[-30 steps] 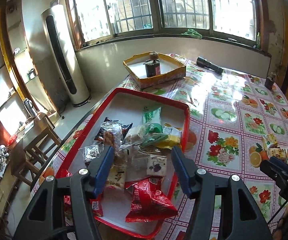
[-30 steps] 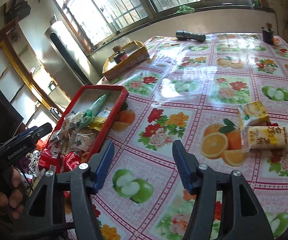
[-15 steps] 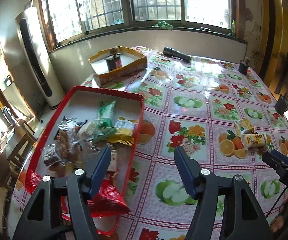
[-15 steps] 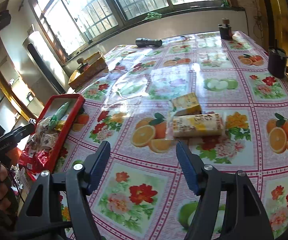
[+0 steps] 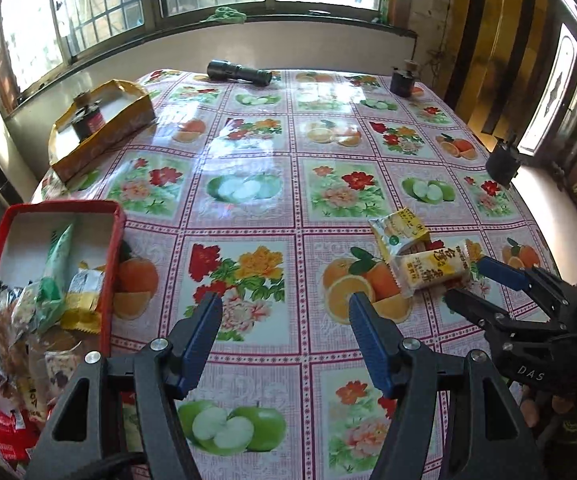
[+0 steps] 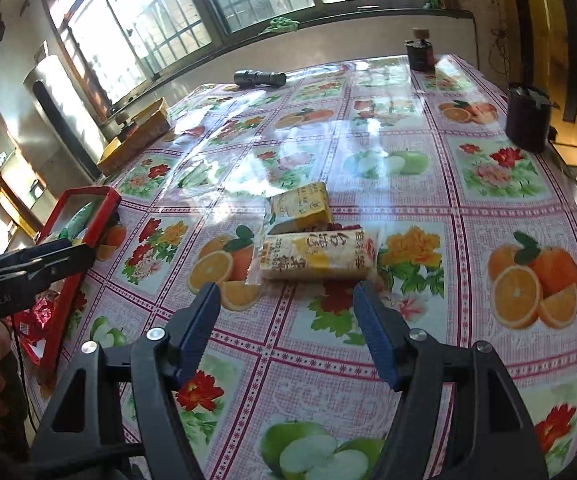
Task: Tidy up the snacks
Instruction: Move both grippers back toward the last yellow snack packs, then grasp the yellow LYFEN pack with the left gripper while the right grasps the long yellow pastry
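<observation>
Right wrist view: right tongs point(image 6: 286, 312) spread, nothing between jaws, poised just short of long yellow snack pack point(image 6: 318, 256) lying flat on table point(image 6: 468, 208); second yellow pack point(image 6: 302, 205) touching it behind. Left tongs point(image 5: 284, 320) likewise spread and empty, over bare cloth. Red tray point(image 5: 112, 256) with gathered snacks well apart at left. Long pack best taken across narrow width, jaws lowered to cloth, neighbour not pinched. Wrapper judged slippery; firm closure advised before lift toward tray.

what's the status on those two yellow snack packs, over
Left gripper and right gripper open, empty. Two yellow snack packs loose on tablecloth, outside red tray. Nothing in the way.
</observation>
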Action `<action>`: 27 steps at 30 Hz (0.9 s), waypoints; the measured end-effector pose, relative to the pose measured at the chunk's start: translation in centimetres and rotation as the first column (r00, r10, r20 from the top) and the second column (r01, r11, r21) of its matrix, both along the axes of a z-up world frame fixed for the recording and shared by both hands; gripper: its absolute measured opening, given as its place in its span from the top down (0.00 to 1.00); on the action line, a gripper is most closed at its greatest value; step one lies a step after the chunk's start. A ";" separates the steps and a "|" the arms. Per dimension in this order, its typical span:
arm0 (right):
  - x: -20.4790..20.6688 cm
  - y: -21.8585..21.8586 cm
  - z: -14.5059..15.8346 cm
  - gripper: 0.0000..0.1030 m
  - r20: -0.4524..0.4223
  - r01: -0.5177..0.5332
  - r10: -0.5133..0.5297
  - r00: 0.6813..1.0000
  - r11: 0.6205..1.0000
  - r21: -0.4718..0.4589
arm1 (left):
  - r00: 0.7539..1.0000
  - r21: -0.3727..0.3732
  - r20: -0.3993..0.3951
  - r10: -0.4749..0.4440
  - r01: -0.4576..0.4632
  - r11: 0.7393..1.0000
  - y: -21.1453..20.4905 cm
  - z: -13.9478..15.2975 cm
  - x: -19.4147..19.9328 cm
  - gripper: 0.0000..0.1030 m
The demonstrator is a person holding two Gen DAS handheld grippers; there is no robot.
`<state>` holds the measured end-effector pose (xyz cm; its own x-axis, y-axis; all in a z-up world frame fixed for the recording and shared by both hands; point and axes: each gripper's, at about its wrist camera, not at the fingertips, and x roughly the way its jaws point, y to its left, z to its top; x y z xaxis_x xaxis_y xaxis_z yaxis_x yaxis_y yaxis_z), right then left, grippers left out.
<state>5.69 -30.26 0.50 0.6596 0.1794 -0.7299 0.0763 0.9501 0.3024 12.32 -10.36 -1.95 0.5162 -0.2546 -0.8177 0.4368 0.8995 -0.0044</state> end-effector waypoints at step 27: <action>0.5 -1.7 -2.3 0.67 -0.163 -0.407 0.394 0.905 0.912 -0.057 | 0.775 0.205 -0.104 -0.623 0.630 0.749 -15.9 -4.3 5.7 0.36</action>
